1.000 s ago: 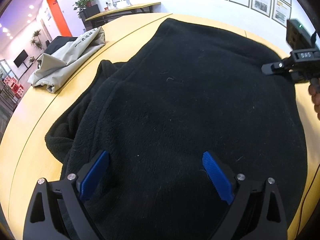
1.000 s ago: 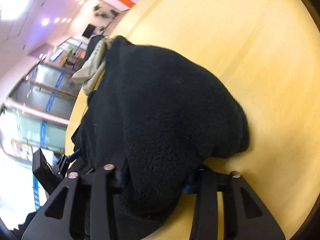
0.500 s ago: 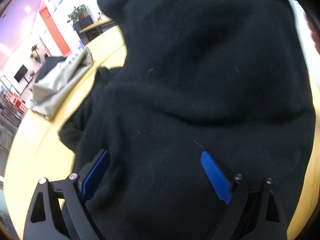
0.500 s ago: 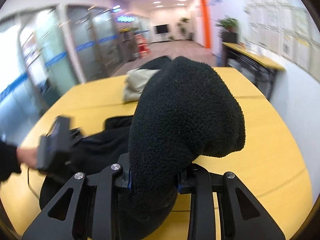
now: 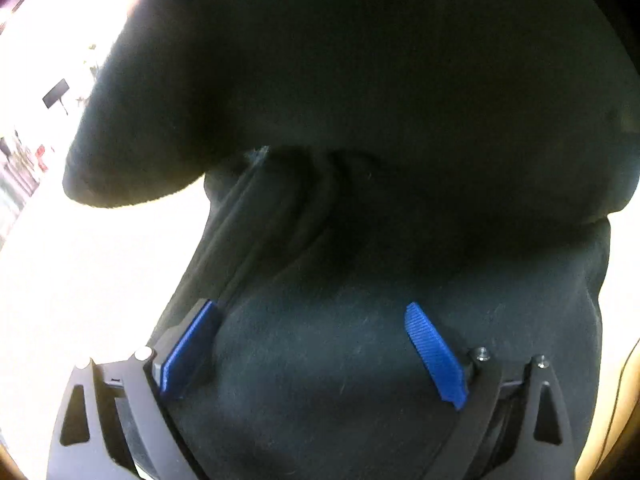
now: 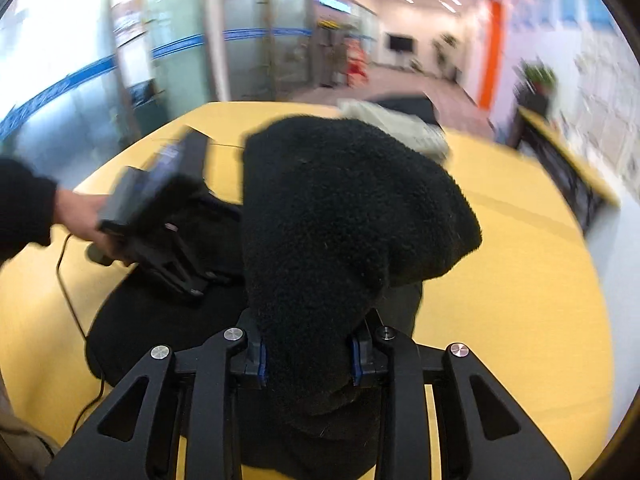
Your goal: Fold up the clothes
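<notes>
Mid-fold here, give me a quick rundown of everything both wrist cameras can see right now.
Black fleece garment: one, black; bunched in the right tool, the rest on the table.
Round yellow wooden table: one, yellow; under the garment.
Beige folded cloth: one, beige; far side of the table.
Dark garment: one, black; beside the beige cloth.
Thin black cable: one, black; table's left part.
Left tool: one, black with blue pads; open over the fleece.
Right tool: one, black with blue pads; shut on fleece.
Left hand: one; gripping the left tool.
</notes>
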### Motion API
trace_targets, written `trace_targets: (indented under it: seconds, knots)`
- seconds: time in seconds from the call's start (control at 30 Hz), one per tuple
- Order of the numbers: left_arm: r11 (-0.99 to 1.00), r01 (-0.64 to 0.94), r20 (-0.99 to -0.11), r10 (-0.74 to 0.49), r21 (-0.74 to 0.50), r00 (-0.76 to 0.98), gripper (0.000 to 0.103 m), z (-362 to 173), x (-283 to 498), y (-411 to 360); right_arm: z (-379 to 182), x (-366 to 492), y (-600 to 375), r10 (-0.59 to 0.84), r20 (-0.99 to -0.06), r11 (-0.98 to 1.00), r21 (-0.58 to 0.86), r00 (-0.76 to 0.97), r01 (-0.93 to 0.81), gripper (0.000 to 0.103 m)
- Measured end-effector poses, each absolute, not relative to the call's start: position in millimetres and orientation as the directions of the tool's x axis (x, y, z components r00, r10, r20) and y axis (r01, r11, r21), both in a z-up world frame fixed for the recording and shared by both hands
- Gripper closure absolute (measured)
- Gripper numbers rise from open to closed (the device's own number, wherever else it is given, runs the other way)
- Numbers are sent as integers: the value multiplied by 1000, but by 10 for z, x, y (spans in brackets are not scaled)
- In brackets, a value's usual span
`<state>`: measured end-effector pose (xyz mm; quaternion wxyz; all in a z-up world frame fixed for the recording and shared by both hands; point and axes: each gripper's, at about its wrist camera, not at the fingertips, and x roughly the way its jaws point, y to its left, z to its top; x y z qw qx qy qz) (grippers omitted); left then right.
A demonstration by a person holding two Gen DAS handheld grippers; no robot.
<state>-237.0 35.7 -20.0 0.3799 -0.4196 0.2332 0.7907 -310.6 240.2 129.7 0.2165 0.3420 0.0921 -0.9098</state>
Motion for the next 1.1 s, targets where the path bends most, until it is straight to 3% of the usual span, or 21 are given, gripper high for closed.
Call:
trace_targets:
  seconds: [0.13,0.23,0.33,0.7,0.83,0.9,0.97,1.03,1.07,1.1]
  knots:
    - [-612,-791,-820,448,9,-356,4,-224,-2371,225,1346,-2923,1849,-397,-642,-784,-133,-656,606,76]
    - [-619,-785,-811,477,-37,-339,5,-218,-2383,97,830,-2948,1592,-342,-713,-746,-190,-612,638,76]
    - [-589,-808,-821,473,-24,-320,6,-164,-2356,-54,520,-2854,1466,-356,-701,-659,-281,-618,698,75]
    - [-684,-722,-816,473,-102,-332,5,-108,-2469,-727,229,-2740,1300,-453,-667,-471,-385,-591,794,69]
    - [-687,-722,-813,465,-81,-351,5,-124,-2467,-744,586,-2939,1258,-486,-709,-567,-189,-511,802,48]
    - [-688,-721,-809,468,-81,-355,4,-122,-2479,-768,767,-3038,1177,-500,-684,-628,-137,-531,766,21]
    - [-690,-719,-809,467,-81,-358,4,-122,-2487,-803,885,-3114,1037,-475,-657,-687,-139,-586,713,15]
    - [-692,-718,-809,465,-79,-360,4,-117,-2489,-836,786,-3237,923,-425,-686,-728,-128,-590,673,20]
    - [-691,-719,-809,463,-75,-361,4,-116,-2489,-850,738,-3249,912,-422,-706,-727,-111,-569,678,46]
    - [-689,-721,-810,461,-70,-362,4,-115,-2489,-863,691,-3256,905,-421,-725,-724,-94,-545,684,57]
